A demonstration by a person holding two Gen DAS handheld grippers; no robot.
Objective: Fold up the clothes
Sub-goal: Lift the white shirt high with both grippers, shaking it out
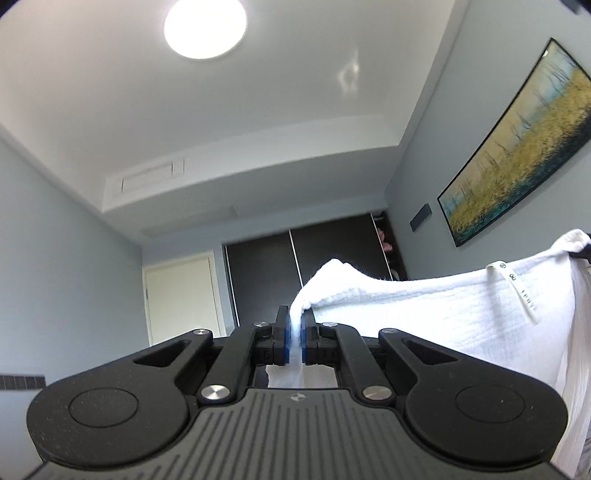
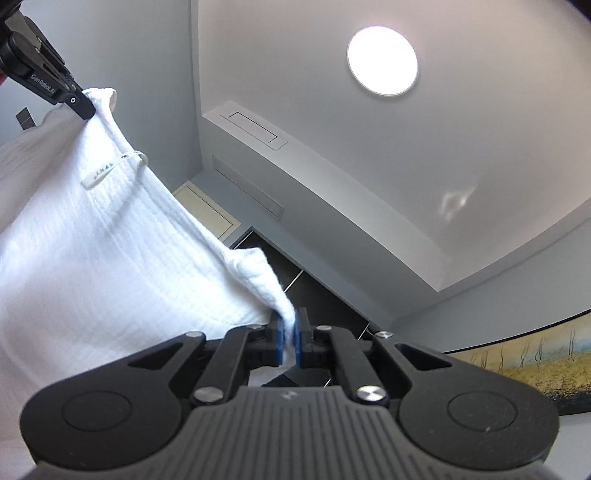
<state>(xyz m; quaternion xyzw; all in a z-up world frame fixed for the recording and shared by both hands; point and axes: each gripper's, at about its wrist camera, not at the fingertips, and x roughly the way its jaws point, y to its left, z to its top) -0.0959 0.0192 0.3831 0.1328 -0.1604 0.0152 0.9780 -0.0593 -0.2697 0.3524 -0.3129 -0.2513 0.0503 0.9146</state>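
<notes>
White garment (image 1: 443, 314) hangs between left gripper (image 1: 295, 332) and right gripper (image 2: 290, 339), jaws clamped.

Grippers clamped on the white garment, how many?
2. The left gripper pinches one top corner of the white garment; the right gripper pinches the other corner. Nothing suggests a hidden third.

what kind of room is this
Probably a bedroom in a home: dark sliding wardrobe doors, a framed landscape painting on the grey-blue wall, and a round ceiling light. Both grippers hold up a white garment.
</notes>
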